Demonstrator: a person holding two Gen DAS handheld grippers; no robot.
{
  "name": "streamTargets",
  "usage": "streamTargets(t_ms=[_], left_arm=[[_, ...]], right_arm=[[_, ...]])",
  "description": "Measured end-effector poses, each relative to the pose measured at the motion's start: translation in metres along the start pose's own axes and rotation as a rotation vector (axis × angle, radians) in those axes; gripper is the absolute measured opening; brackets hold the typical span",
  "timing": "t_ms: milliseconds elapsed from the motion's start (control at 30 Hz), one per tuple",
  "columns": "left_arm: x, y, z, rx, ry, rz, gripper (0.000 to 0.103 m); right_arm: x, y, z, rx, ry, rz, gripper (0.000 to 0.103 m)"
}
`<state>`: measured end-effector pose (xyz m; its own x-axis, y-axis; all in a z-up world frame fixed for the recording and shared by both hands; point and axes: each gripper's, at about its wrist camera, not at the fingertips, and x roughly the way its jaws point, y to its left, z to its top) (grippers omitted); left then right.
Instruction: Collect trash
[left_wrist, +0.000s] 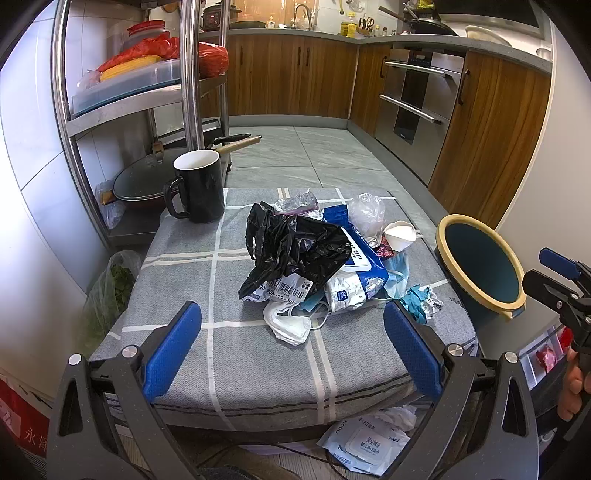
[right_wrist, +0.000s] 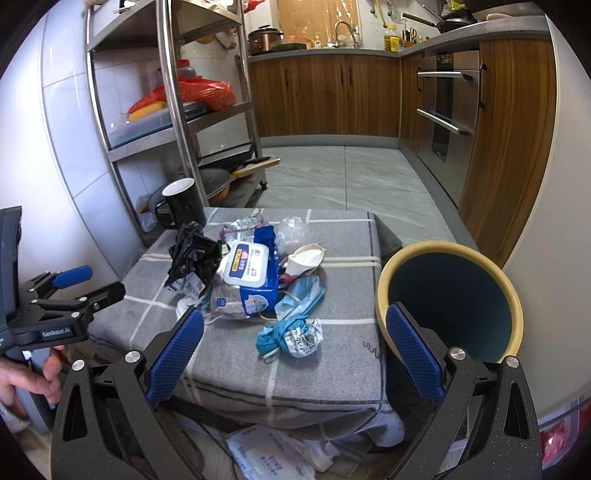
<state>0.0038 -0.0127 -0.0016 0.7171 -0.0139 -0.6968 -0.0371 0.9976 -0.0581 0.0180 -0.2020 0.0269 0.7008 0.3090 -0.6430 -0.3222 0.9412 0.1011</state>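
Observation:
A trash pile lies on the grey checked tablecloth (left_wrist: 258, 354) (right_wrist: 340, 369). It holds a crumpled black plastic bag (left_wrist: 295, 247) (right_wrist: 194, 254), a blue wet-wipes pack (left_wrist: 356, 260) (right_wrist: 251, 275), a white face mask (left_wrist: 291, 326), a blue mask (right_wrist: 301, 295), a white paper cup (left_wrist: 399, 234) (right_wrist: 306, 258) and a teal crumpled wrapper (left_wrist: 419, 301) (right_wrist: 291, 334). A teal bin with a yellow rim (left_wrist: 443, 236) (right_wrist: 384, 280) stands at the table's right edge. My left gripper (left_wrist: 291, 332) is open before the white mask. My right gripper (right_wrist: 295, 350) is open, the teal wrapper just ahead of it.
A black mug (left_wrist: 197, 190) (right_wrist: 181, 205) stands at the table's far left corner. A steel shelf rack (left_wrist: 192, 74) (right_wrist: 173, 92) with pans rises behind it. More wipes packs (left_wrist: 369, 443) (right_wrist: 258, 454) lie on the floor under the table. Tiled floor and wooden cabinets lie beyond.

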Motion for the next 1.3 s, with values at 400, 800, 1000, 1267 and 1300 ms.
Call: streamTargets(t_ms=[400, 800, 1000, 1267, 1300], left_arm=[[0.001, 0.000, 0.000, -0.002, 0.002, 0.002, 0.097], [0.008, 0.005, 0.005, -0.035, 0.017, -0.009, 0.097], [0.028, 0.010, 0.023, -0.027, 0.059, -0.032, 0.097], [0.076, 0.009, 0.044, 0.006, 0.146, -0.055, 0.084], [0.085, 0.011, 0.046, 0.008, 0.161, -0.051, 0.082]], right_arm=[[0.000, 0.000, 0.000, -0.001, -0.001, 0.000, 0.098], [0.002, -0.003, 0.002, 0.008, 0.016, -0.005, 0.098], [0.015, -0.007, 0.002, 0.024, 0.047, 0.006, 0.098], [0.035, -0.012, 0.001, 0.076, 0.095, 0.029, 0.098], [0.038, -0.013, 0.000, 0.080, 0.100, 0.031, 0.098]])
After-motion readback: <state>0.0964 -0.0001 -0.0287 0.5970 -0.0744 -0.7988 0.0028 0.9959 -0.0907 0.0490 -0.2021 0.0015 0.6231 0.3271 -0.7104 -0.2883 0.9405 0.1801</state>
